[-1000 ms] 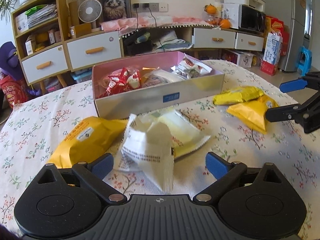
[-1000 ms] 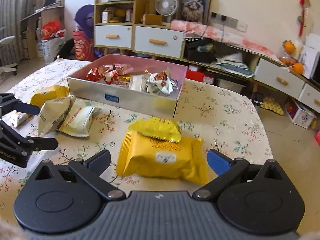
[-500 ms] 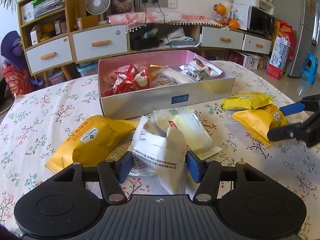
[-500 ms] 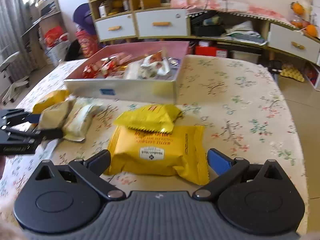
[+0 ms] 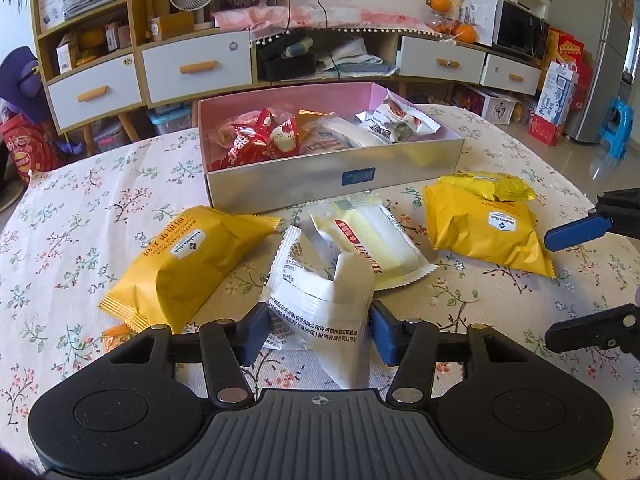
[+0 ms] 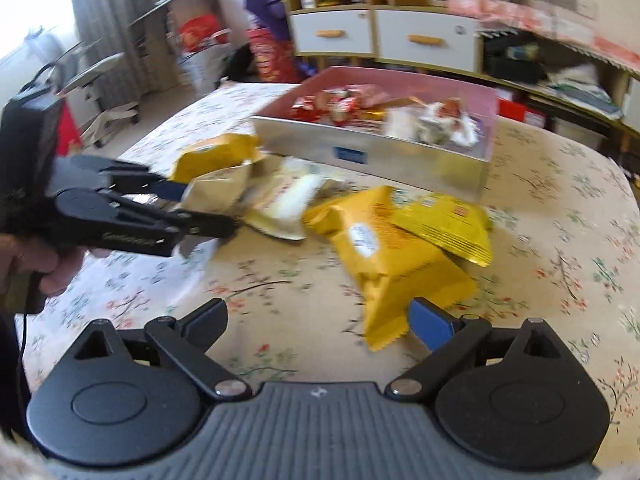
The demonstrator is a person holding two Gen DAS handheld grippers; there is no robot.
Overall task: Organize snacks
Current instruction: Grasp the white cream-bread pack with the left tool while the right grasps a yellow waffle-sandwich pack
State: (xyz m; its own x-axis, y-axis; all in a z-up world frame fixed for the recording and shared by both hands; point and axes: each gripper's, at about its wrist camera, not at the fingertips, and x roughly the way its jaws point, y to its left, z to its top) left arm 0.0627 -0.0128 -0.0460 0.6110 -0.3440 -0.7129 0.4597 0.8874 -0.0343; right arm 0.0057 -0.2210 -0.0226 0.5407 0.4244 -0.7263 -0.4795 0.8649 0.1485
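Note:
My left gripper [image 5: 318,334] is shut on a white snack packet [image 5: 320,300] and holds it just above the floral tablecloth; it also shows in the right wrist view [image 6: 200,208]. A pale yellow packet [image 5: 372,240] lies just beyond it. A pink and silver box [image 5: 332,178] with several snacks stands at the table's middle. My right gripper [image 6: 318,324] is open, its right finger beside the near corner of an orange packet [image 6: 384,256]. A small yellow packet [image 6: 444,220] lies on that orange packet. The right gripper shows at the left wrist view's right edge [image 5: 580,280].
Another orange packet [image 5: 188,256] lies to the left of the white one. The table edge [image 6: 624,184] falls away on the right. Cabinets with drawers [image 5: 196,68] stand behind the table. A purple figure and red bags [image 6: 268,40] stand on the floor at the left.
My left gripper shut on the white packet and lifted it a little. My right gripper swung left and drew closer to the orange packet, still open.

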